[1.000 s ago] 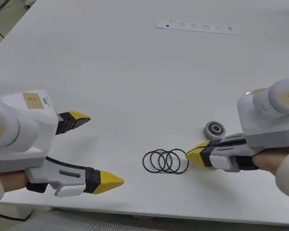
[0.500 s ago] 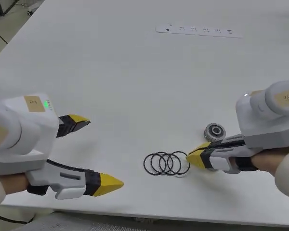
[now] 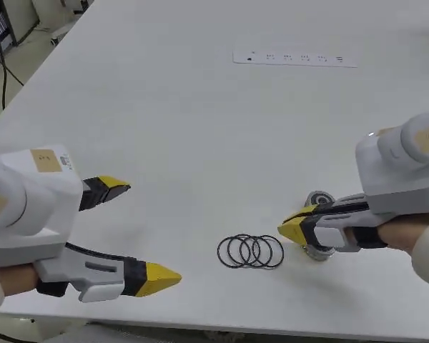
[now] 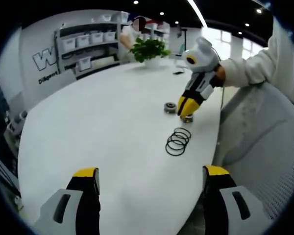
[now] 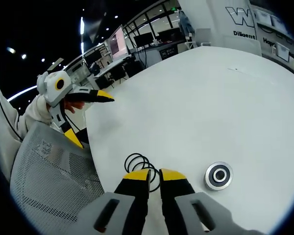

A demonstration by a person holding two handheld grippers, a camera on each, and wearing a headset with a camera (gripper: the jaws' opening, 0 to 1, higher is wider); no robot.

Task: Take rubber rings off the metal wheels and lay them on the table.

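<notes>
Four rubber rings [image 3: 251, 251] overlap on white table [image 3: 200, 128]; shelves [image 4: 88, 41], plant [image 4: 149, 49] beyond. Left gripper [image 3: 144, 231] jaws wide, right gripper [image 3: 290, 228] narrow, partly hiding metal wheel [image 3: 319, 196] from us.

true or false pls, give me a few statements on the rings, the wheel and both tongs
1. The left tongs are wide open with nothing between them. True.
2. The rubber rings sit on a metal wheel. False: four loose rings lie flat on the table, overlapping in a row.
3. The right tongs are spread wide. False: their jaws stand almost together, tips right by the rings.
4. A metal wheel lies flat on the table, beside the right tongs. True.
5. A power strip lies right against the rings. False: it lies at the far side of the table, well apart from them.
</notes>
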